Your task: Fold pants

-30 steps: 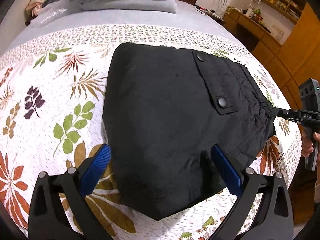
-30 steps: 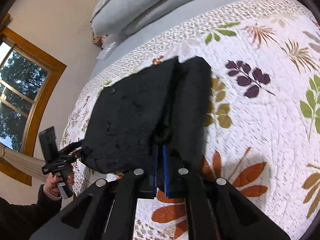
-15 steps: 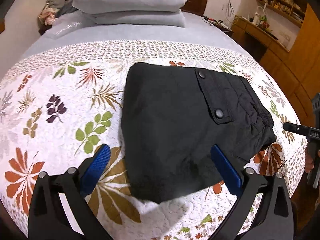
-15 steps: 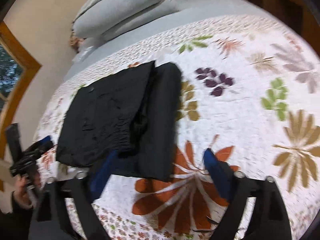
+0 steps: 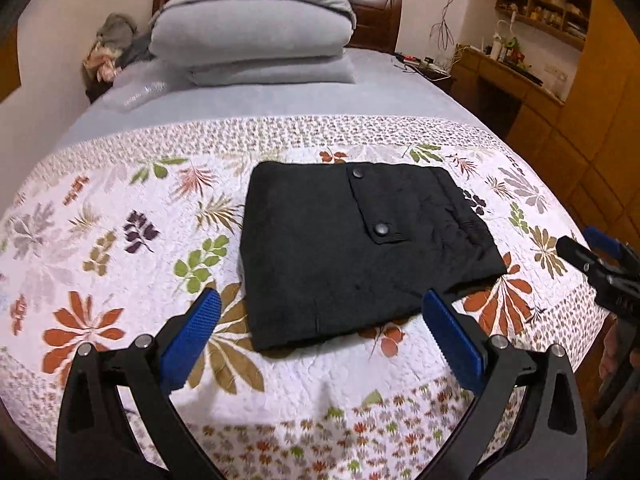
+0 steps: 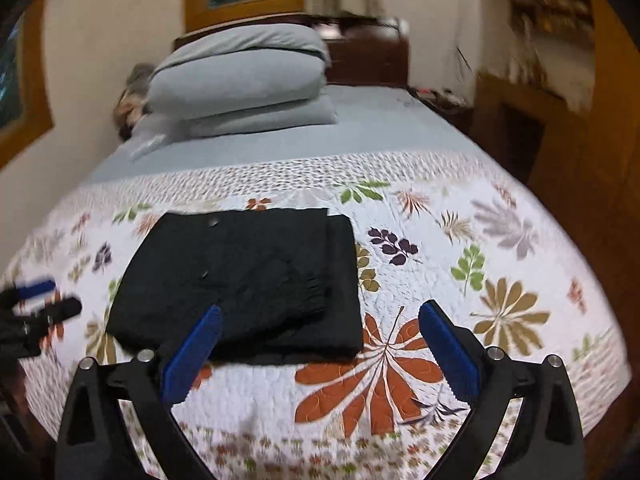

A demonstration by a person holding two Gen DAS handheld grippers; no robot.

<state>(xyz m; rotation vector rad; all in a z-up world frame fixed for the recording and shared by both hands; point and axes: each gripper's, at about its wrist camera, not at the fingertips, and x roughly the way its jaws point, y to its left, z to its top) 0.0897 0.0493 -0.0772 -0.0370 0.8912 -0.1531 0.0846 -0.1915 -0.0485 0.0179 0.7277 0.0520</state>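
The black pants (image 5: 352,248) lie folded into a flat, roughly square stack on the leaf-patterned quilt (image 5: 120,240), pocket flap with two snaps facing up. They also show in the right wrist view (image 6: 244,280). My left gripper (image 5: 320,312) is open and empty, held above the quilt just short of the stack's near edge. My right gripper (image 6: 318,324) is open and empty, near the stack's near right corner. The right gripper shows at the right edge of the left wrist view (image 5: 600,264). The left gripper shows at the left edge of the right wrist view (image 6: 40,300).
Folded grey bedding (image 5: 252,44) is stacked at the head of the bed on a grey sheet (image 5: 280,96). A clothes heap (image 5: 112,48) sits far left. A wooden desk and shelves (image 5: 520,72) stand right of the bed. The quilt drops off at the near edge.
My right gripper let go of the pants' edge and opened. Both grippers pulled back from the stack and turned toward the head of the bed. The pants now lie flat.
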